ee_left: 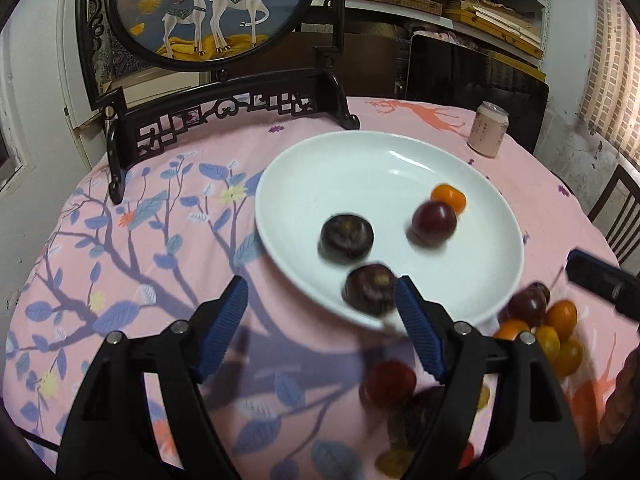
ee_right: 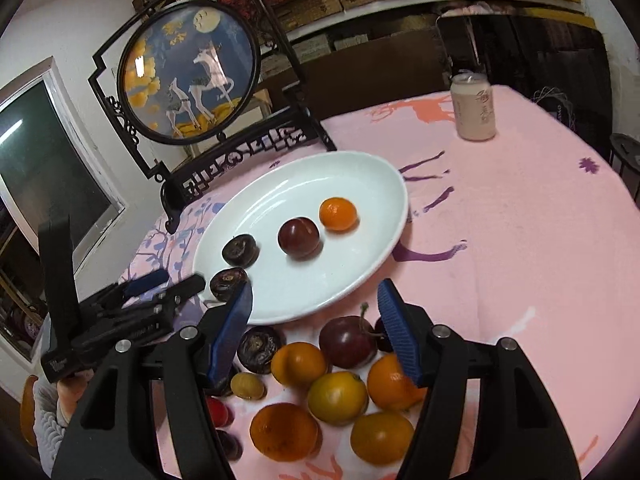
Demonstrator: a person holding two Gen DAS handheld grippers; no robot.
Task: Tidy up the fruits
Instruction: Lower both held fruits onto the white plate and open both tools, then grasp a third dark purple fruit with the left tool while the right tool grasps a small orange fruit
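Observation:
A white plate (ee_left: 360,160) on the pink tablecloth holds two dark chestnuts (ee_left: 346,238), a plum (ee_left: 434,220) and a small orange (ee_left: 449,197). My left gripper (ee_left: 321,284) is open at the plate's near rim. The nearer chestnut (ee_left: 370,289) lies on the rim close to its right finger, with no pad pressing it. In the right wrist view my right gripper (ee_right: 315,286) is open and empty above the plate's (ee_right: 304,184) near edge. Below it a pile of loose fruit lies on the cloth: several oranges (ee_right: 337,398), a plum (ee_right: 347,342) and a chestnut (ee_right: 259,348).
A black carved stand with a round deer picture (ee_left: 208,12) rises behind the plate on the left. A pale drink can (ee_left: 488,130) stands at the table's far right. A dark chair (ee_left: 620,216) is beyond the right edge. A sleeved hand (ee_right: 52,408) holds the left gripper.

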